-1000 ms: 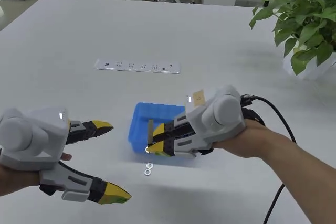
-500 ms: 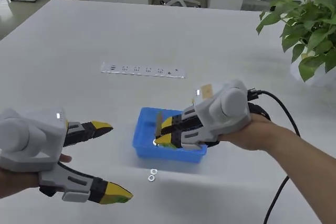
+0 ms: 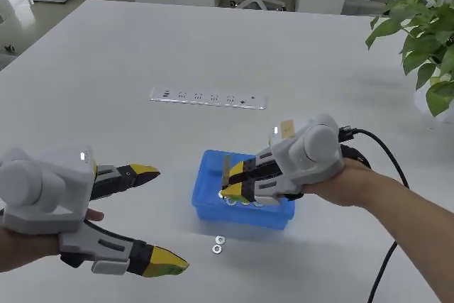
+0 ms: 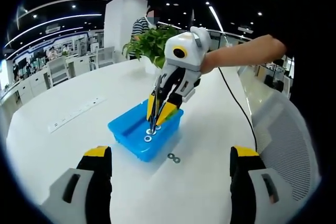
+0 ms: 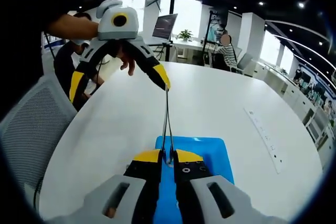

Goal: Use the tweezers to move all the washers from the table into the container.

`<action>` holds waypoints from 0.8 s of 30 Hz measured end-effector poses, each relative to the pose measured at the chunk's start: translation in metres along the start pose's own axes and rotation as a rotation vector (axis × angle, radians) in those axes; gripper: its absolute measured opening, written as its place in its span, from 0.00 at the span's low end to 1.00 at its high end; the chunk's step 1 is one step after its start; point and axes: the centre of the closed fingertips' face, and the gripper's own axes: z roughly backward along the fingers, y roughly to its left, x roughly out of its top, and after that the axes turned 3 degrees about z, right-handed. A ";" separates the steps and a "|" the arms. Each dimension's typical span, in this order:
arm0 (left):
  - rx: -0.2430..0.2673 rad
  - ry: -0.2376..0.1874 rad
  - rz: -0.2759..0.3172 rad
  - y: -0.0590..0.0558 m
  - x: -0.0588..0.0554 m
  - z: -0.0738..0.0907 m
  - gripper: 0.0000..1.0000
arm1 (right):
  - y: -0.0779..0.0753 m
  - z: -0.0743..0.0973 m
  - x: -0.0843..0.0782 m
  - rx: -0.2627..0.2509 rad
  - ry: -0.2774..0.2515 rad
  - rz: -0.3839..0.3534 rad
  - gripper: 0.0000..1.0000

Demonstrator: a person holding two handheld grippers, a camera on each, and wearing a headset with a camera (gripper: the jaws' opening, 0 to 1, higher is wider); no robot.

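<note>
The right gripper (image 3: pixel 233 183) has its jaws drawn together on the tweezers (image 5: pixel 167 114). In the right gripper view we see them run straight out from between the yellow pads toward 12 o'clock. In the head view the tool points down and toward 9 o'clock from the gripper's white body, and its tips sit inside the blue container (image 3: pixel 206 202), close over the floor. Washers (image 4: pixel 148 139) lie on that floor just beside the tips; we cannot tell whether the tips pinch one. Outside the container, at 6 o'clock of its near wall in the head view, two loose washers (image 3: pixel 218 244) rest on the white table (image 3: pixel 106 69). They lie just beside each other, near the container but apart from it. The left gripper (image 3: pixel 158 218) is at 8 o'clock of the container, above the table, with its jaws spread wide. In the left gripper view we see the loose washers lying between its two yellow tips, a little farther out. At 12 o'clock of the container, well apart, a white power strip (image 3: pixel 207 97) lies flat. A black cable (image 3: pixel 376 148) leaves the right gripper toward 5 o'clock, and a leafy plant (image 3: pixel 425 40) stands at 2 o'clock.
</note>
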 end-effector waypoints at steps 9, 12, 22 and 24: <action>0.004 -0.014 0.018 0.008 0.004 -0.002 0.99 | -0.008 -0.014 -0.012 0.006 0.002 -0.021 0.10; 0.004 -0.014 0.019 0.010 0.004 -0.004 0.99 | -0.009 -0.018 -0.016 0.008 0.002 -0.024 0.10; -0.001 -0.016 0.009 0.019 0.009 -0.011 0.95 | -0.012 -0.029 -0.026 0.031 0.010 -0.029 0.10; -0.002 -0.013 0.006 0.021 0.011 -0.014 0.95 | -0.012 -0.031 -0.028 0.037 0.010 -0.031 0.10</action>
